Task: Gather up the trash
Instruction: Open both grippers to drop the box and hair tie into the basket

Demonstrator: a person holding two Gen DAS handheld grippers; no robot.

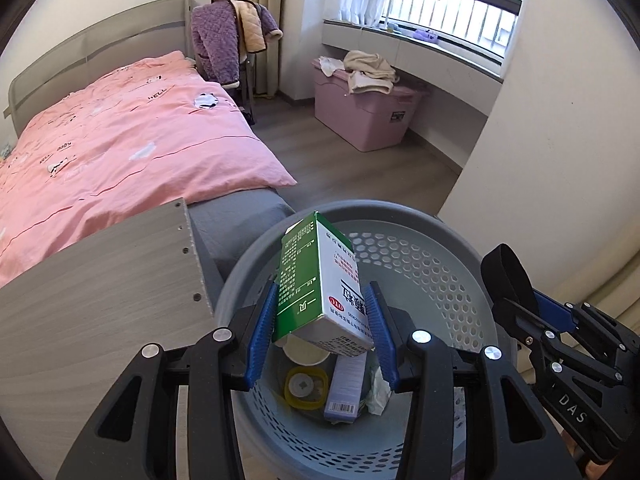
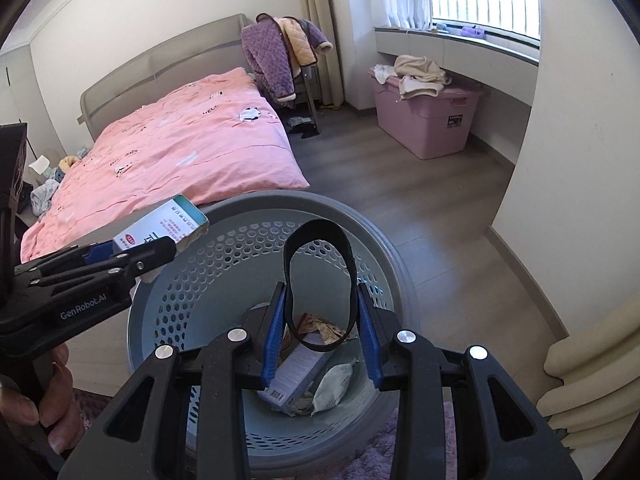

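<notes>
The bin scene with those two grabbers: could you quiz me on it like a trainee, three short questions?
1. True or false: the left gripper holds a green and white box.
2. What does the right gripper hold? A) black band B) cup C) nothing
3. Fill in: both items hang above the grey ___.

Key: 1 true; 2 A; 3 basket, with trash already inside.

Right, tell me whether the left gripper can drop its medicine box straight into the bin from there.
Probably yes: the left gripper holds the medicine box directly above the open bin, with nothing in between.
</notes>
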